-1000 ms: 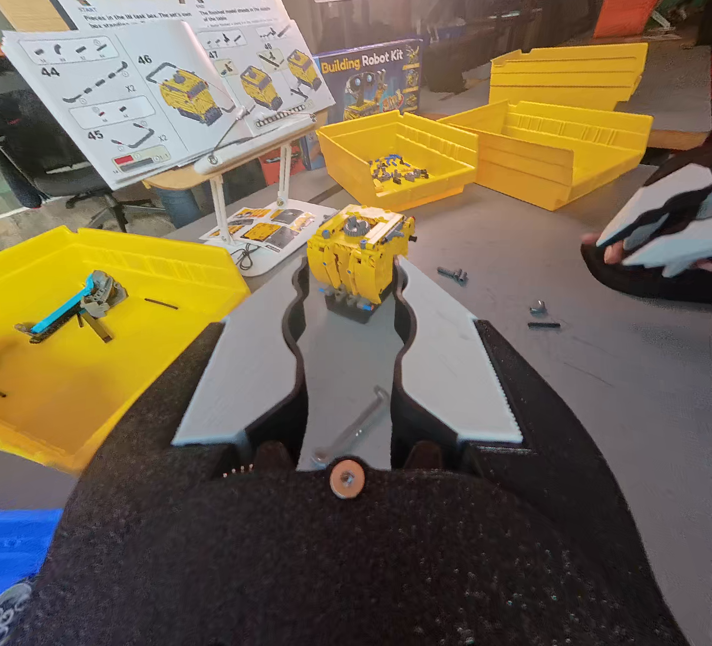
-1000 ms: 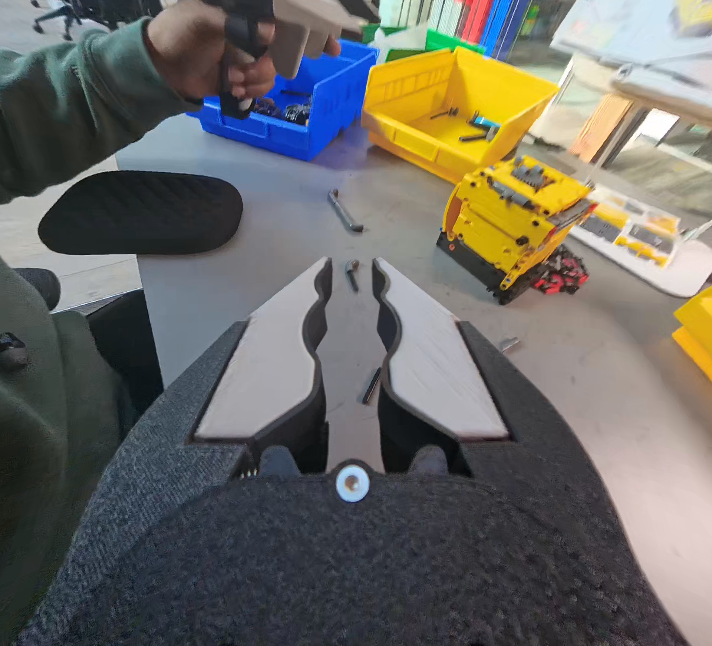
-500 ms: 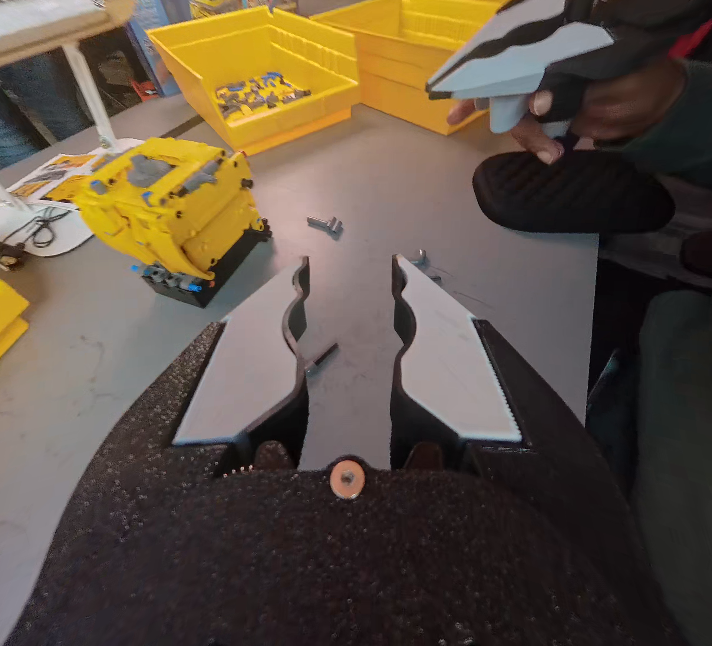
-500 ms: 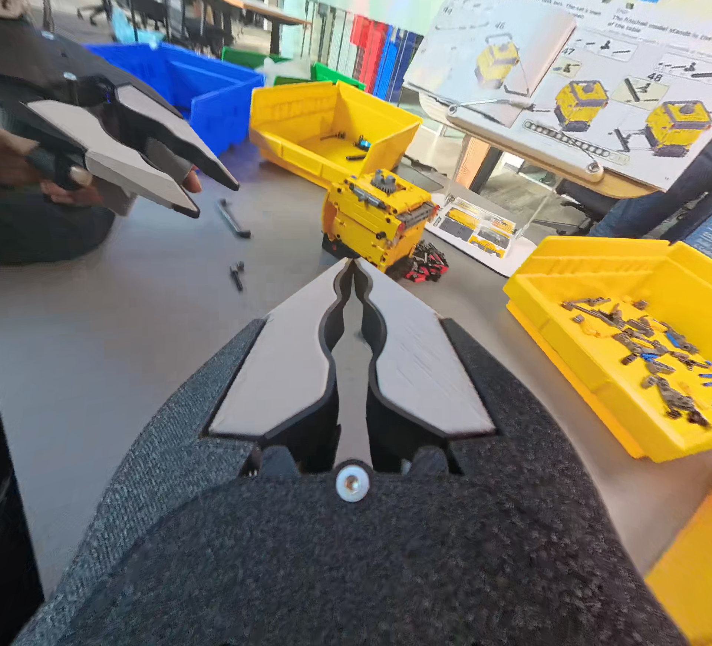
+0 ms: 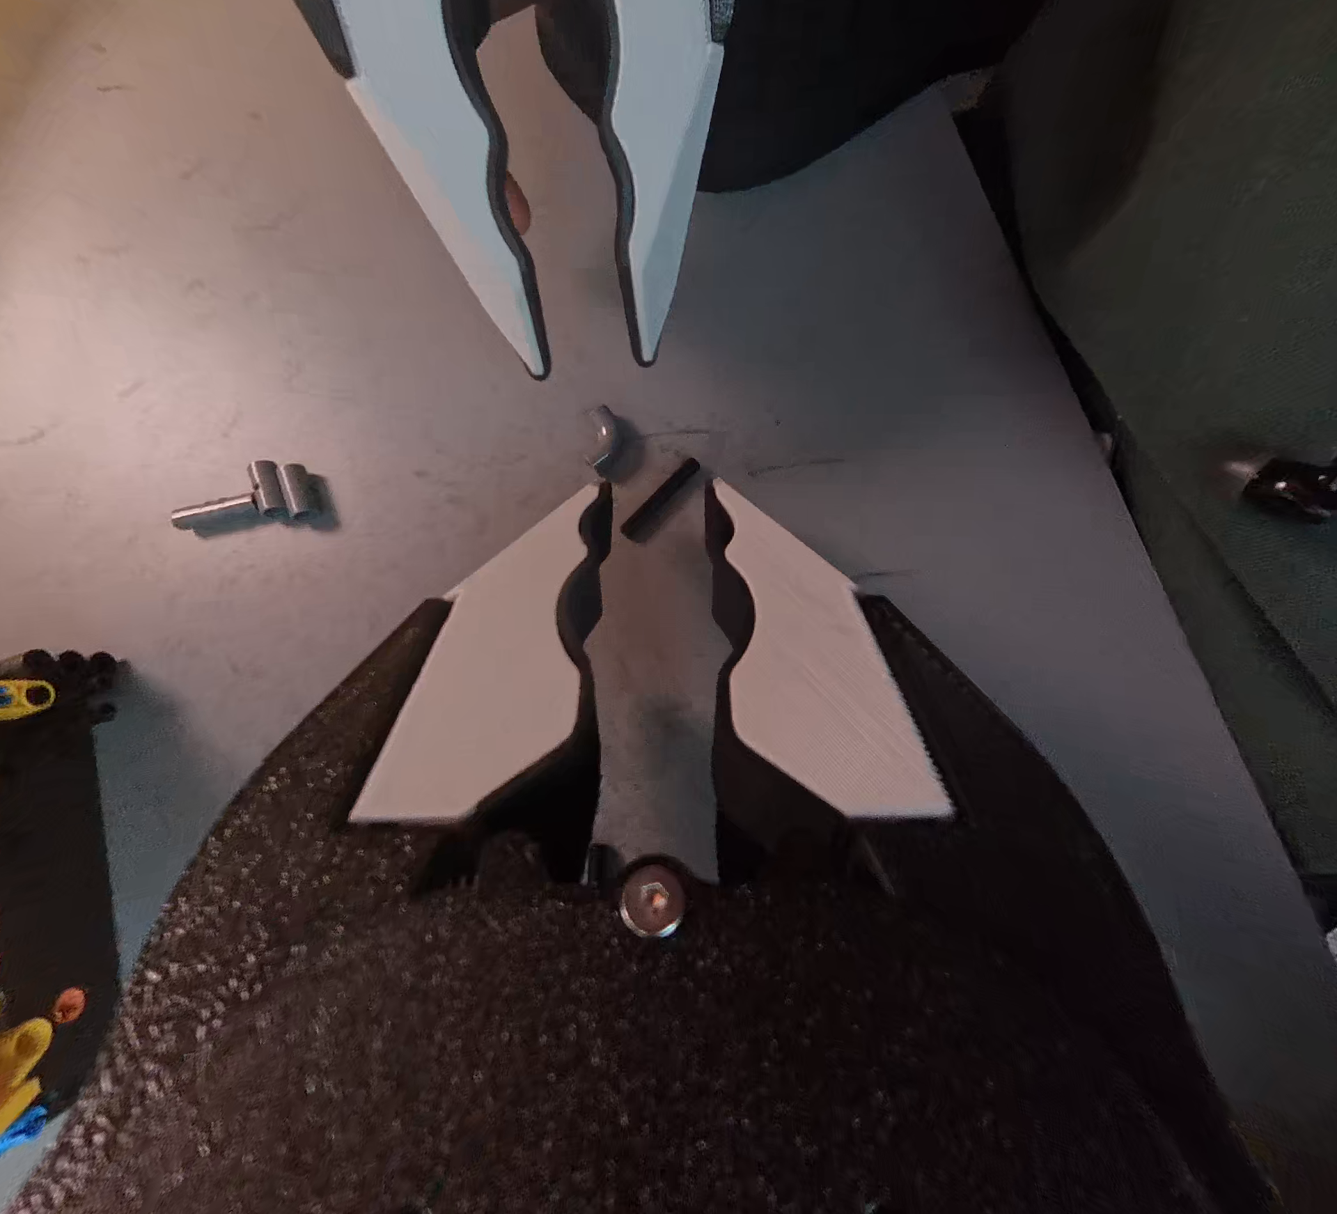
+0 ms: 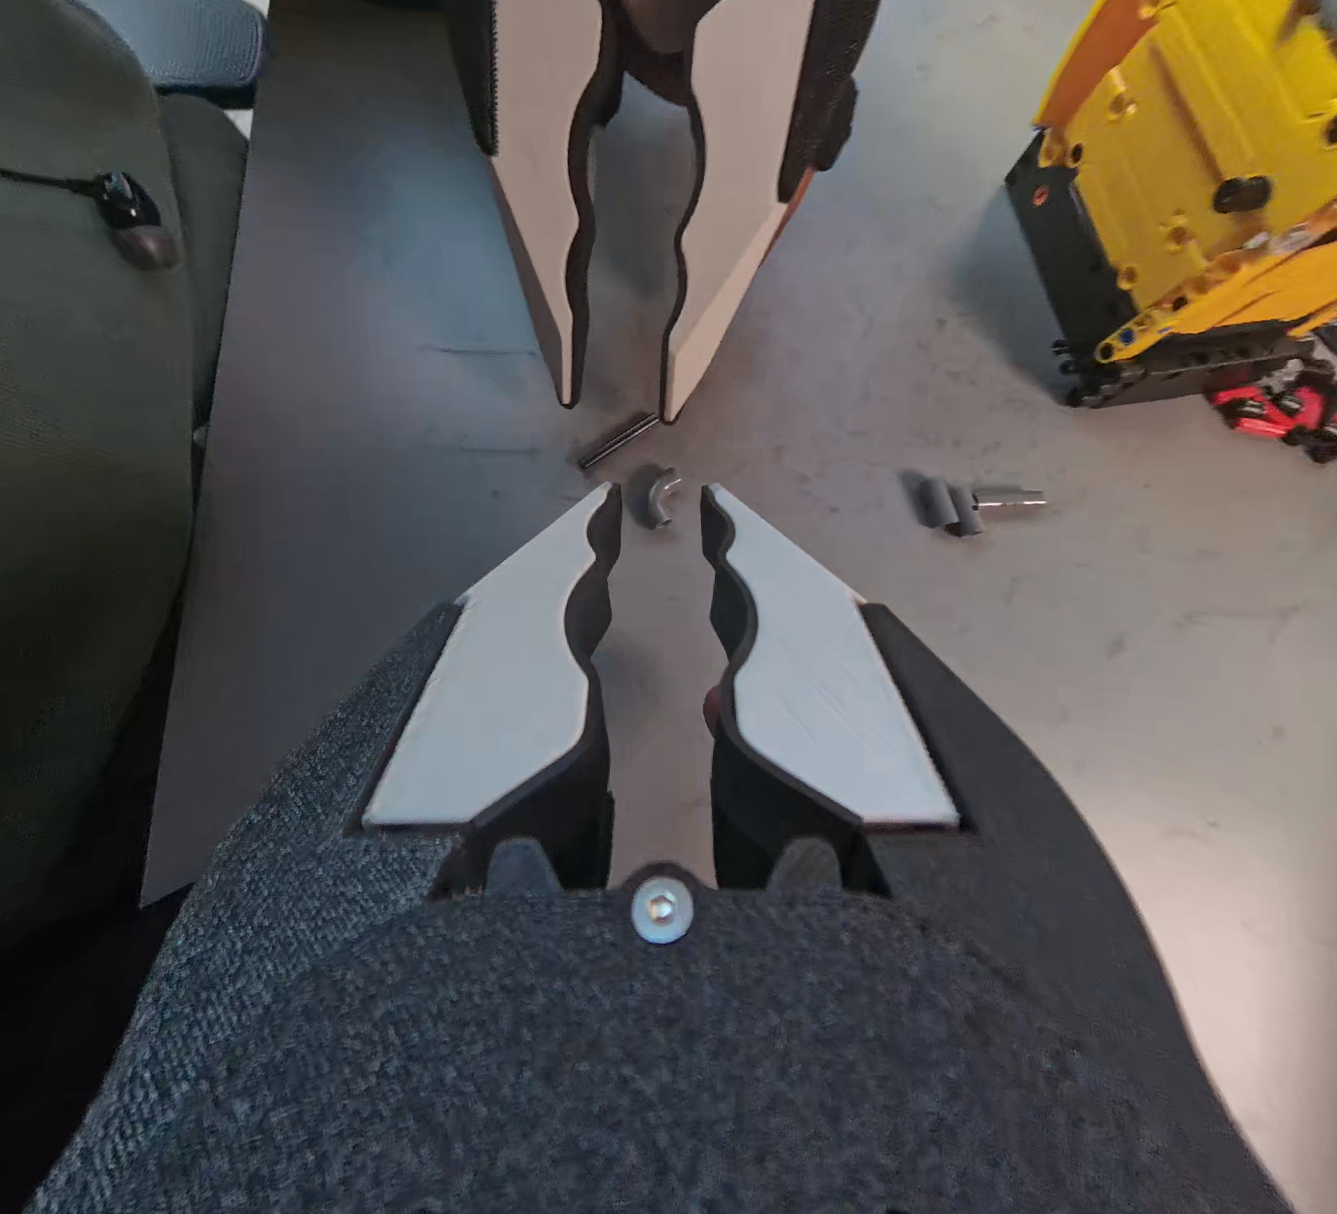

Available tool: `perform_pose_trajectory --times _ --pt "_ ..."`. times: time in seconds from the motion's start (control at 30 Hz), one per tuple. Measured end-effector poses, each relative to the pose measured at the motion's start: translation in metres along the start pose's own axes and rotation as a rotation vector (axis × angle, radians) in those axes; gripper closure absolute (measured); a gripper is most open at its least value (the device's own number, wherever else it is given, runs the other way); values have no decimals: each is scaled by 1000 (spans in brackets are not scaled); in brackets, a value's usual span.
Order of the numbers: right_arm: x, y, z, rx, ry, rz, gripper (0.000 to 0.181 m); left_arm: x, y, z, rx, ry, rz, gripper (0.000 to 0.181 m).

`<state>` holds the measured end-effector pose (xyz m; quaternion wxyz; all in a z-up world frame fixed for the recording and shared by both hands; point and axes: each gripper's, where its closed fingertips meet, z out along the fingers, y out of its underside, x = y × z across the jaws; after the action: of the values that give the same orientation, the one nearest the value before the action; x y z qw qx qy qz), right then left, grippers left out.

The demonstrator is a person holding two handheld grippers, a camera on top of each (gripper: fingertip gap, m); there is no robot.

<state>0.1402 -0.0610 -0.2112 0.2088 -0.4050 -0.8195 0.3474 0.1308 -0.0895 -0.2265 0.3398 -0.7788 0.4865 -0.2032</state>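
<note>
A small grey elbow piece (image 6: 655,505) lies on the grey table (image 6: 1013,709), and beside it a short black pin (image 5: 662,499). These two small parts are close together but do not seem to touch. Both grippers point at them from opposite sides, tip toward tip.

In the right wrist view, the elbow piece lies just in front of the right gripper (image 6: 657,490), almost in the line of the gap between its tips. The pin lies a little farther away and to the left, with its long axis diagonal, and its far end is right at one tip of the left gripper (image 6: 613,411). So the right gripper is nearer to the elbow piece, and the left gripper is nearer to the pin.

In the left wrist view the same is seen from the other side: the pin sits between the tips of the left gripper (image 5: 657,484), lying slanted across the gap, and the elbow piece is just beyond them.

Both grippers are partly open, with a clear gap between the fingers, and neither one holds anything.

Farther to the right in the right wrist view lies a grey connector with an axle (image 6: 962,505), well apart, and far right stands a yellow brick model (image 6: 1194,130).
</note>
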Motion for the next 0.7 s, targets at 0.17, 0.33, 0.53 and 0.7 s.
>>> perform_pose_trajectory --times 0.17,0.33,0.53,0.7 --pt "-3 10 11 -80 10 11 160 1 11 12 -65 -10 68 166" --pt "-2 10 21 -130 -30 -9 160 6 13 12 -73 -42 102 178" --pt "-1 15 28 -186 -65 -4 170 2 16 9 -45 -56 84 178" --pt "2 17 26 -197 -132 -152 173 -17 23 -4 -33 -151 58 179"
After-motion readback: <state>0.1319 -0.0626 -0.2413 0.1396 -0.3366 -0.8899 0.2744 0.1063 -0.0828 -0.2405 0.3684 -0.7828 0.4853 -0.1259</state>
